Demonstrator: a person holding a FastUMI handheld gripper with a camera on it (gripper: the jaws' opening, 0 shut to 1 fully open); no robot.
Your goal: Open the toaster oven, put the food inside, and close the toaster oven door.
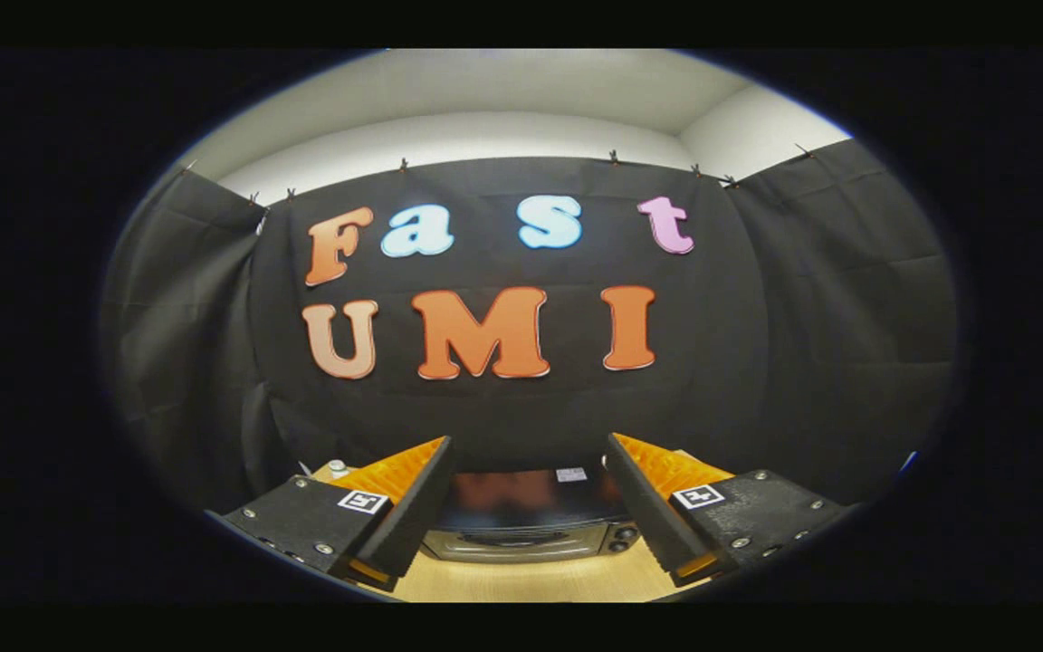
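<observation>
The toaster oven (526, 518) stands on the wooden table (531, 581), seen between and beyond my fingers. Its glossy dark top faces me, and below that its silver front with a handle and small knobs at the right; the door looks closed. My gripper (529, 453) is held high above the table and well short of the oven. It is open, with a wide gap and nothing between its fingers (413, 507). The lower part of the oven is hidden behind the fingers.
A small white object (337, 468) sits on the table behind the left finger. The black cloth wall (802, 362) closes off the booth right behind the oven and on both sides. A white wall and ceiling show above it.
</observation>
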